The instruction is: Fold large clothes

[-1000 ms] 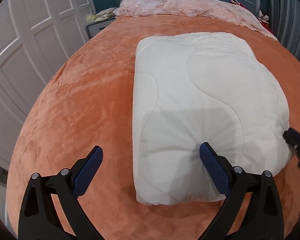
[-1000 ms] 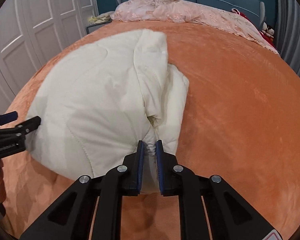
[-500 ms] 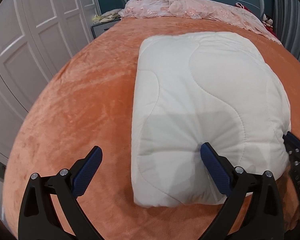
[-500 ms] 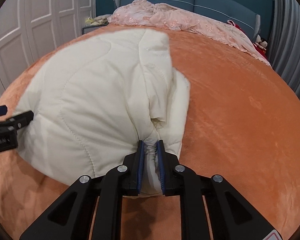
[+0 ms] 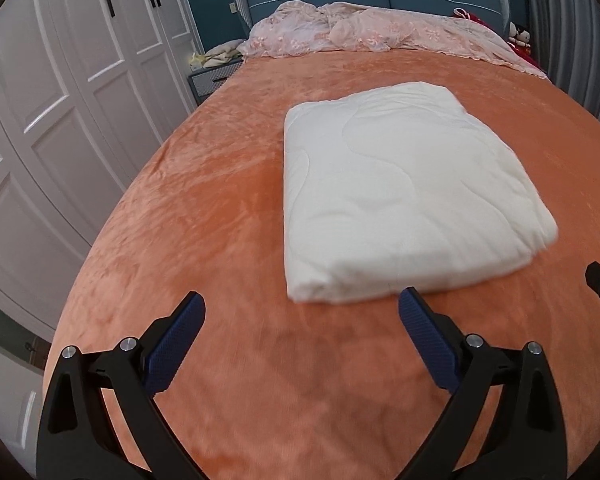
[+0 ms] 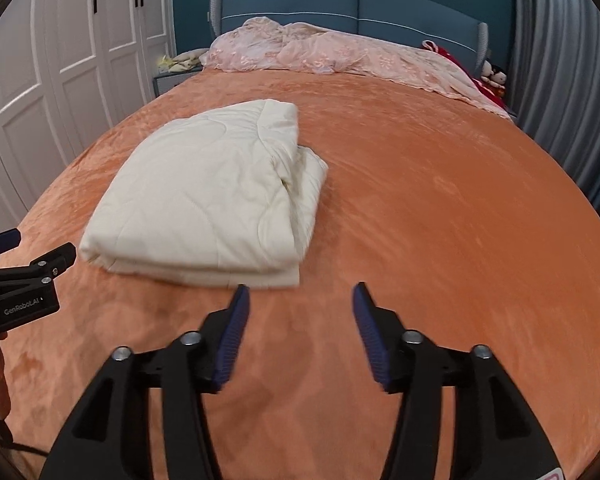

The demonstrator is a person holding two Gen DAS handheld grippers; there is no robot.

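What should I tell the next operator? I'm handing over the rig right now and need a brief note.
Left gripper: open, nothing between its jaws, short of the quilt.
Right gripper: jaws opening, nothing between them, clear of the quilt.
White quilt: lies folded in a thick rectangle on the orange bedspread, touched by neither gripper. Its right-hand edge shows loose, uneven layers.
Pink cover: crumpled at the headboard, untouched.
Done: the quilt looks folded and released.
Left: perhaps tidy that uneven edge; the pink cover may be next.

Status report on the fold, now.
Left gripper open, empty. Right gripper opening, nothing between jaws. White quilt folded on orange bedspread. Nothing in the way.
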